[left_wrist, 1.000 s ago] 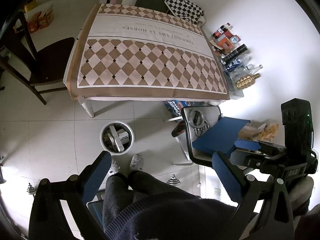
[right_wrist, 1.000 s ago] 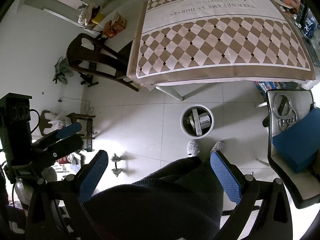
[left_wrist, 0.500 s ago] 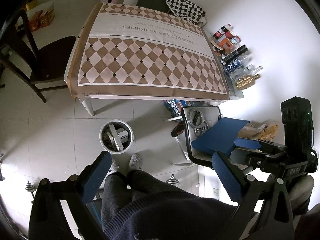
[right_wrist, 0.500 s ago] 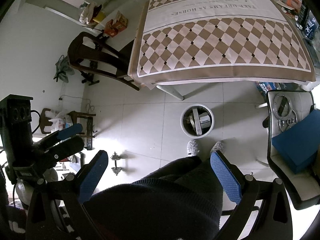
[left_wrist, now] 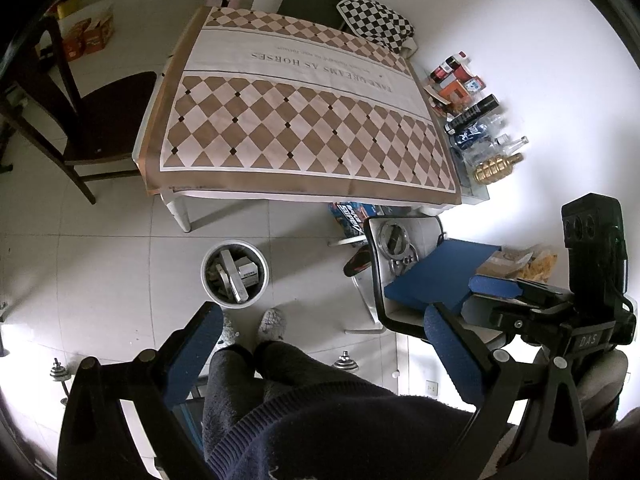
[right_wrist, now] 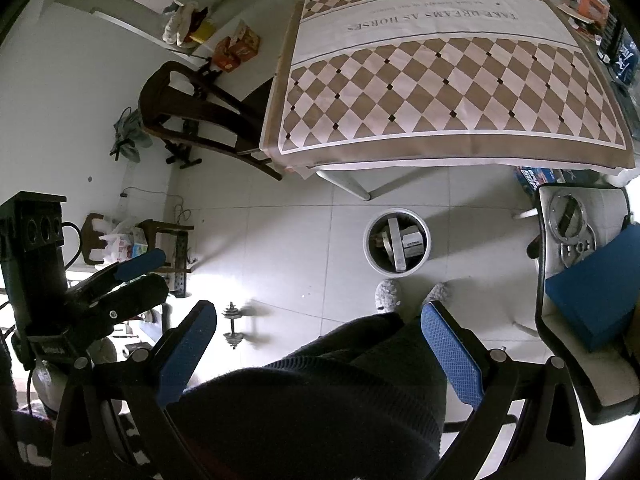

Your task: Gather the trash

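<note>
A round white trash bin (left_wrist: 234, 274) stands on the tiled floor in front of the table; it holds several boxes and scraps. It also shows in the right wrist view (right_wrist: 397, 243). My left gripper (left_wrist: 320, 344) is open and empty, held high above the person's legs, well back from the bin. My right gripper (right_wrist: 320, 344) is open and empty too, at about the same height. Each gripper shows in the other's view: the right one (left_wrist: 520, 292) at the right edge, the left one (right_wrist: 132, 276) at the left edge, each with a narrow gap between its fingers.
A table with a brown checked cloth (left_wrist: 304, 128) stands beyond the bin. A dark wooden chair (left_wrist: 76, 120) is at its left. A chair with a blue box (left_wrist: 436, 276) and metal rings is at the right. Bottles and boxes (left_wrist: 476, 120) line the wall. Small dumbbells (right_wrist: 234, 324) lie on the floor.
Both views have shifted slightly; the table and bin sit a little lower in the left wrist view. Both grippers stay open and empty.
</note>
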`<move>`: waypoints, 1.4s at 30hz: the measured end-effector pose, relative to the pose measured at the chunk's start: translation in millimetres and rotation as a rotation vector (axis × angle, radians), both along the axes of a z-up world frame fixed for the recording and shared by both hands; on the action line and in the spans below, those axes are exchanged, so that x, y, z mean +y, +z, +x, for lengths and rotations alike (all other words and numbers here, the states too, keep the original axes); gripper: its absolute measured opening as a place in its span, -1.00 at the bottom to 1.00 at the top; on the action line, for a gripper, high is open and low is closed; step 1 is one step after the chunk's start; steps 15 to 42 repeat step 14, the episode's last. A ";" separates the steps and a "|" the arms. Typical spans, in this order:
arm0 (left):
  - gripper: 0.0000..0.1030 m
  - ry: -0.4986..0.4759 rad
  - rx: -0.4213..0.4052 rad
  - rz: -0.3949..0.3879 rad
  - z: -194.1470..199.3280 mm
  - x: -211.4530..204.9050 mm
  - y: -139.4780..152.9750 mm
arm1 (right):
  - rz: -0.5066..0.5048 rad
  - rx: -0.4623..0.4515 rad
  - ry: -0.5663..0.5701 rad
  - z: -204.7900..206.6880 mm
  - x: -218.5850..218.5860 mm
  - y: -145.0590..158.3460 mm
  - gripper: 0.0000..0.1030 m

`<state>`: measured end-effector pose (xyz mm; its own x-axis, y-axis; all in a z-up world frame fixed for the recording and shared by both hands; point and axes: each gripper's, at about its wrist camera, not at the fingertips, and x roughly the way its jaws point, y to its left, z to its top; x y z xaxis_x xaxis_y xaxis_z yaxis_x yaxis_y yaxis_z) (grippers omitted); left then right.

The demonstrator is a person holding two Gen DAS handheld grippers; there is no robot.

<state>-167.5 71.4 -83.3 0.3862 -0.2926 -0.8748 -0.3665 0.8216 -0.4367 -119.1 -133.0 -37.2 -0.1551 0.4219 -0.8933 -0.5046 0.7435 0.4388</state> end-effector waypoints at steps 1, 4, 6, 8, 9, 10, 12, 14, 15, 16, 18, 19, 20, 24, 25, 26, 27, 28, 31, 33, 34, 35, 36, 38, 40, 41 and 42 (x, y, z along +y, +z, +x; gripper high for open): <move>1.00 0.000 0.000 0.001 0.0 0.1 -0.2 | 0.001 0.002 -0.002 0.2 0.1 -0.3 1.00; 1.00 0.000 0.001 -0.002 -0.2 0.1 0.5 | 0.000 0.001 -0.003 -0.1 0.5 0.2 1.00; 1.00 -0.003 0.001 0.000 0.1 1.2 -0.2 | 0.000 0.001 0.001 0.1 -1.0 0.0 1.00; 1.00 -0.001 0.000 -0.001 0.1 0.7 0.1 | 0.001 0.001 0.002 0.3 -1.2 -0.2 1.00; 1.00 -0.001 -0.001 0.000 0.1 0.9 0.2 | 0.001 0.001 0.002 0.4 -1.1 -0.3 1.00; 1.00 -0.001 -0.004 0.001 -0.1 0.3 1.2 | 0.001 0.002 0.002 0.2 -0.6 -0.1 1.00; 1.00 0.001 -0.002 0.000 0.9 0.6 0.9 | 0.002 0.003 0.001 0.5 -0.6 -0.5 1.00; 1.00 0.001 -0.001 0.000 0.9 0.8 0.7 | 0.004 0.005 0.006 0.0 -0.3 0.4 1.00; 1.00 0.001 -0.001 0.000 0.9 0.8 0.7 | 0.004 0.005 0.006 0.0 -0.3 0.4 1.00; 1.00 0.001 -0.001 0.000 0.9 0.8 0.7 | 0.004 0.005 0.006 0.0 -0.3 0.4 1.00; 1.00 0.001 -0.001 0.000 0.9 0.8 0.7 | 0.004 0.005 0.006 0.0 -0.3 0.4 1.00; 1.00 0.001 -0.001 0.000 0.9 0.8 0.7 | 0.004 0.005 0.006 0.0 -0.3 0.4 1.00; 1.00 0.001 -0.001 0.000 0.9 0.8 0.7 | 0.004 0.005 0.006 0.0 -0.3 0.4 1.00; 1.00 0.001 -0.001 0.000 0.9 0.8 0.7 | 0.004 0.005 0.006 0.0 -0.3 0.4 1.00; 1.00 0.001 -0.001 0.000 0.9 0.8 0.7 | 0.004 0.005 0.006 0.0 -0.3 0.4 1.00; 1.00 0.001 -0.001 0.000 0.9 0.8 0.7 | 0.004 0.005 0.006 0.0 -0.3 0.4 1.00; 1.00 0.001 -0.001 0.000 0.9 0.8 0.7 | 0.004 0.005 0.006 0.0 -0.3 0.4 1.00; 1.00 0.001 -0.001 0.000 0.9 0.8 0.7 | 0.004 0.005 0.006 0.0 -0.3 0.4 1.00; 1.00 0.001 -0.001 0.000 0.9 0.8 0.7 | 0.004 0.005 0.006 0.0 -0.3 0.4 1.00; 1.00 0.001 -0.001 0.000 0.9 0.8 0.7 | 0.004 0.005 0.006 0.0 -0.3 0.4 1.00; 1.00 0.001 -0.001 0.000 0.9 0.8 0.7 | 0.004 0.005 0.006 0.0 -0.3 0.4 1.00; 1.00 0.001 -0.001 0.000 0.9 0.8 0.7 | 0.004 0.005 0.006 0.0 -0.3 0.4 1.00; 1.00 0.001 -0.001 0.000 0.9 0.8 0.7 | 0.004 0.005 0.006 0.0 -0.3 0.4 1.00; 1.00 0.001 -0.001 0.000 0.9 0.8 0.7 | 0.004 0.005 0.006 0.0 -0.3 0.4 1.00; 1.00 0.001 -0.001 0.000 0.9 0.8 0.7 | 0.004 0.005 0.006 0.0 -0.3 0.4 1.00; 1.00 0.001 -0.001 0.000 0.9 0.8 0.7 | 0.004 0.005 0.006 0.0 -0.3 0.4 1.00; 1.00 0.001 -0.001 0.000 0.9 0.8 0.7 | 0.004 0.005 0.006 0.0 -0.3 0.4 1.00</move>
